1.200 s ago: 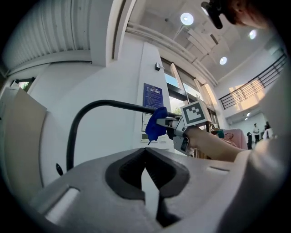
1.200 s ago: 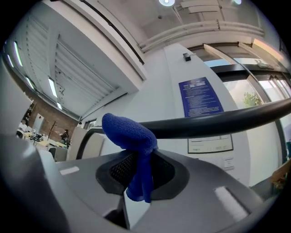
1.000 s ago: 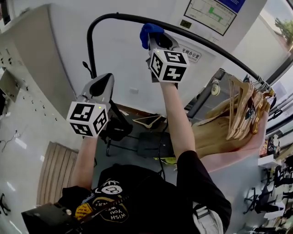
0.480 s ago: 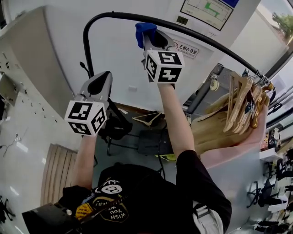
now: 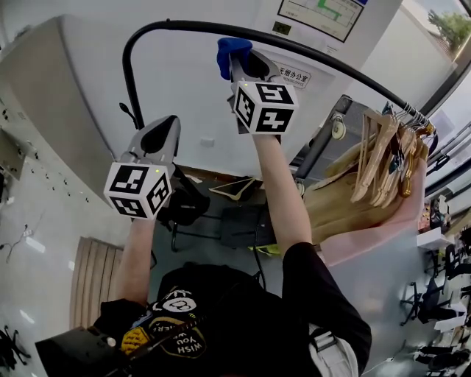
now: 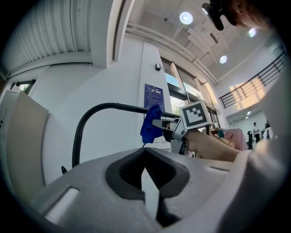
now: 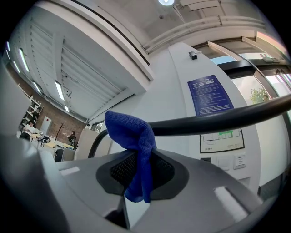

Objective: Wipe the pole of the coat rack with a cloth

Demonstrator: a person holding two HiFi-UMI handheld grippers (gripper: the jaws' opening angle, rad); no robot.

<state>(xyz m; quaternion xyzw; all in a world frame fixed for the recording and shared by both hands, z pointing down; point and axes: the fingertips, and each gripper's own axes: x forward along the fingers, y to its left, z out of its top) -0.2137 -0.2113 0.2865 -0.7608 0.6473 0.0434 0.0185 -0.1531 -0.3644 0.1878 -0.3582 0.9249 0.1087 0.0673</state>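
The coat rack's black pole [image 5: 309, 55] arches up from the left and runs right across the head view. My right gripper [image 5: 234, 59] is raised to it, shut on a blue cloth [image 5: 229, 51] that presses against the pole [image 7: 218, 120]. In the right gripper view the blue cloth [image 7: 134, 145] bunches between the jaws and drapes over the pole. My left gripper [image 5: 168, 127] hangs lower and left, shut and empty, apart from the pole's upright bend [image 5: 129, 81]. From the left gripper view I see the cloth [image 6: 151, 124] and the pole [image 6: 97, 113].
Several wooden hangers [image 5: 386, 158] hang bunched at the pole's right end over a pink surface [image 5: 368, 239]. A white wall with a notice board [image 5: 316, 15] stands behind. A black chair [image 5: 184, 206] and a black box [image 5: 243, 228] sit on the floor below.
The right gripper with the cloth has slid a little left along the pole. The left gripper has held its place.
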